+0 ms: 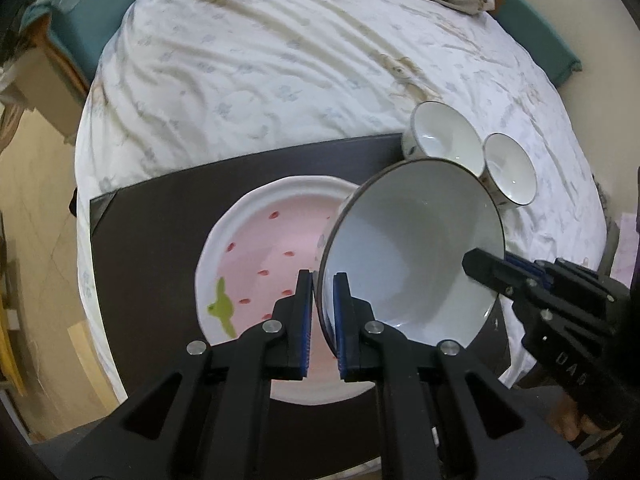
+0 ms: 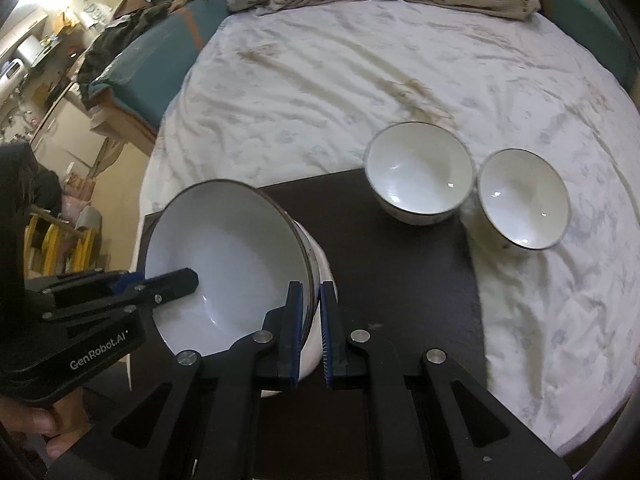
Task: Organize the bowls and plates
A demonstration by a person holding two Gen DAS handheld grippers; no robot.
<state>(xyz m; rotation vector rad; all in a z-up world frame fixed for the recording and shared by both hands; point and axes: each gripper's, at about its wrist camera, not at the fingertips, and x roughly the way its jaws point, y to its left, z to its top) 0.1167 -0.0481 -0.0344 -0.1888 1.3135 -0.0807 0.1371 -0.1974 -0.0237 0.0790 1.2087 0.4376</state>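
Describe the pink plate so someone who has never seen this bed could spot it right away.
On the white bedsheet lies a dark board; the pink plate rests on it, under the big white bowl both grippers hold. It alone is pink, with red specks and a green mark; everything else is white.

Glossy glazed ceramic bowl (image 1: 412,248), matt dark board (image 2: 400,248), crumpled cloth sheet (image 1: 280,80), matt blk plastic fingers (image 1: 304,320)

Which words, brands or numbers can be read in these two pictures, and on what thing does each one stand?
"GenRobot.AI": white print on the black body of the left claw, seen in the right wrist view.
"DAQ" (uncertain, the last letter blurred): faint print on the black body of the right claw, seen in the left wrist view.
The large bowl, the pink plate and the two small bowls bear patterns, no readable text.
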